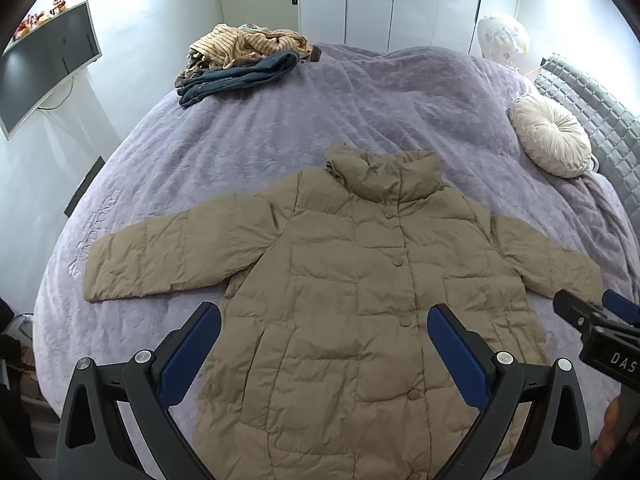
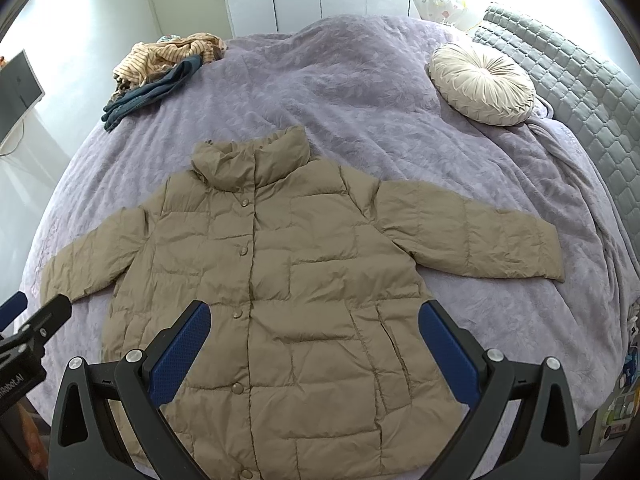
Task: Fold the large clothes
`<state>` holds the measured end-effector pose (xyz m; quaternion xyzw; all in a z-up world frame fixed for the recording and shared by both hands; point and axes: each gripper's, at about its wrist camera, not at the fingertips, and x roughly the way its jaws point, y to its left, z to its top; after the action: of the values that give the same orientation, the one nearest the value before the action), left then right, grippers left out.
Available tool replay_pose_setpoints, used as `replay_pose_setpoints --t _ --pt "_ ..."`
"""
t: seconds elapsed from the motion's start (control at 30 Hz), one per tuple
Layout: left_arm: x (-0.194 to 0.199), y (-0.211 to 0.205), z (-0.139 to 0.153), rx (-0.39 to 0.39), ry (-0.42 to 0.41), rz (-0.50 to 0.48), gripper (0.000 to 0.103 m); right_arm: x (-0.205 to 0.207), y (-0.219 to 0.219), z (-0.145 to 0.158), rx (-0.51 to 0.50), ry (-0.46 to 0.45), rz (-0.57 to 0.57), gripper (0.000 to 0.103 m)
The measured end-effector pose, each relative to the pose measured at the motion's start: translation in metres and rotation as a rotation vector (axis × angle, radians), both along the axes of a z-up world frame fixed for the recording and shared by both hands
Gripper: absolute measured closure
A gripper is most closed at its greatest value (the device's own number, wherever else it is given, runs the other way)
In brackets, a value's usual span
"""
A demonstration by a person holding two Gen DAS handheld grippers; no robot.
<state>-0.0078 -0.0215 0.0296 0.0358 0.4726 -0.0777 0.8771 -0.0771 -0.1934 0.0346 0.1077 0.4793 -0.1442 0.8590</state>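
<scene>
Tan quilted jacket lies flat on the bed, front up (snaps fastened), sleeves out. Left tongs and right tongs hover spread, holding nothing.

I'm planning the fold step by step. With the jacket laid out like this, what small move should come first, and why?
Probably bring the left tool down onto the left sleeve cuff. The tan jacket lies flat and buttoned on the purple bedspread with both sleeves spread wide, and both tools are open, holding nothing.

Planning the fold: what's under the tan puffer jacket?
The puffer jacket lies flat on the purple blanket, sleeves spread. Whatever sits directly beneath it is covered.
</scene>
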Motion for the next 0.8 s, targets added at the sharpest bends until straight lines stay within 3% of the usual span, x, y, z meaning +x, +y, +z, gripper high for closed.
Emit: replay_pose_setpoints --t 0.23,0.4,0.57,0.7,0.8 --pt "0.012 0.026 -0.013 -0.020 0.021 0.020 0.000 0.002 0.005 -0.012 0.027 0.019 -0.005 0.000" --pt "0.028 0.076 -0.046 -0.094 0.115 0.112 0.000 0.006 0.011 -0.026 0.114 0.036 0.006 0.000" --pt "0.037 0.120 -0.076 -0.072 0.157 0.165 0.000 0.019 0.029 -0.047 0.171 0.057 0.021 0.000" --pt "0.053 0.165 -0.106 -0.108 0.201 0.228 0.000 0.037 0.053 -0.068 0.213 0.062 0.066 0.000" --pt "0.067 0.199 -0.126 -0.138 0.220 0.302 0.000 0.064 0.079 -0.089 0.230 0.142 0.138 0.000"
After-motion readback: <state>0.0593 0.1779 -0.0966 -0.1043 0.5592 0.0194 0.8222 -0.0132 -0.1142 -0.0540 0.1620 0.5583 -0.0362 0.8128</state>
